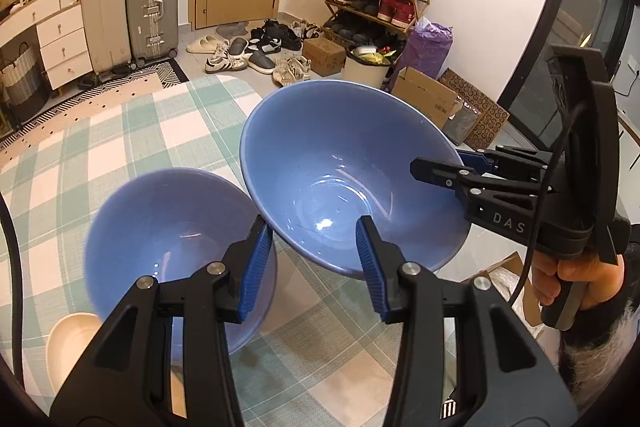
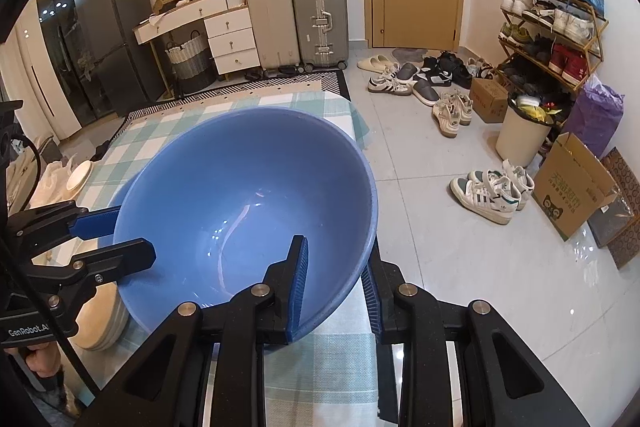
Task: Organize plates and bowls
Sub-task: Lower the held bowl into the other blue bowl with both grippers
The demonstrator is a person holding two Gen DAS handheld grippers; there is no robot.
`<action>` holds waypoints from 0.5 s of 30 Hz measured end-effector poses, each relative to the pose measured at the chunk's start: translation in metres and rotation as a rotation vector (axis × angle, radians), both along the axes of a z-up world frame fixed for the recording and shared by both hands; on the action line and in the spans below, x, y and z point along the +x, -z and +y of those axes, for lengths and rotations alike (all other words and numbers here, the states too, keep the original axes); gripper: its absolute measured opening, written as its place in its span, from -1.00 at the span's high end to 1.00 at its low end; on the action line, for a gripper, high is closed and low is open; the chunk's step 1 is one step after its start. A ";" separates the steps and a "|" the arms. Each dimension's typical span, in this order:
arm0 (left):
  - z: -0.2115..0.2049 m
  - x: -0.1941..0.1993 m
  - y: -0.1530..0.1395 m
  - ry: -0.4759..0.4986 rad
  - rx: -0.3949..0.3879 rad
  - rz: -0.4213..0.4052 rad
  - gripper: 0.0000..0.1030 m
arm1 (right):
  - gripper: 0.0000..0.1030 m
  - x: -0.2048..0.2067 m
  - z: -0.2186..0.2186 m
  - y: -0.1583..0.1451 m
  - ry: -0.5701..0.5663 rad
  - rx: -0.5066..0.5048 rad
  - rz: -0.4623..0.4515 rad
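Two blue bowls are over the checked tablecloth (image 1: 160, 115). The larger blue bowl (image 1: 344, 171) is tilted and held off the table by my right gripper (image 1: 452, 167), whose jaws are shut on its right rim. In the right wrist view that bowl (image 2: 248, 203) fills the centre, with my right gripper (image 2: 336, 279) clamped on its near rim. The smaller blue bowl (image 1: 172, 239) sits lower left, touching the larger one. My left gripper (image 1: 312, 263) is open, its left finger inside the smaller bowl's right rim. It also shows in the right wrist view (image 2: 116, 235).
A cream plate (image 1: 68, 339) lies at the near left; a stack of cream plates (image 2: 100, 319) and a white dish (image 2: 80, 175) show in the right wrist view. Beyond the table edge are shoes, a bin (image 2: 524, 135), cardboard boxes and suitcases on the floor.
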State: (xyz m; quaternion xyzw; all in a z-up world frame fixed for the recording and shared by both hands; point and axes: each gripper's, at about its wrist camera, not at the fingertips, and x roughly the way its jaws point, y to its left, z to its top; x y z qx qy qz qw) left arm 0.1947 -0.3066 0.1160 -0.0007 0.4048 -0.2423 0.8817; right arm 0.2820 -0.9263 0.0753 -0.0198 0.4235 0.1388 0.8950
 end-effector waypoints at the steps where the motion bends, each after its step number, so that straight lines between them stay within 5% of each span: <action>1: 0.004 -0.001 -0.002 -0.003 -0.001 -0.003 0.22 | 0.46 -0.001 0.004 -0.003 -0.005 0.000 -0.003; 15: 0.060 -0.017 -0.036 -0.063 -0.012 -0.045 0.22 | 0.42 0.002 0.055 -0.031 -0.059 0.002 -0.028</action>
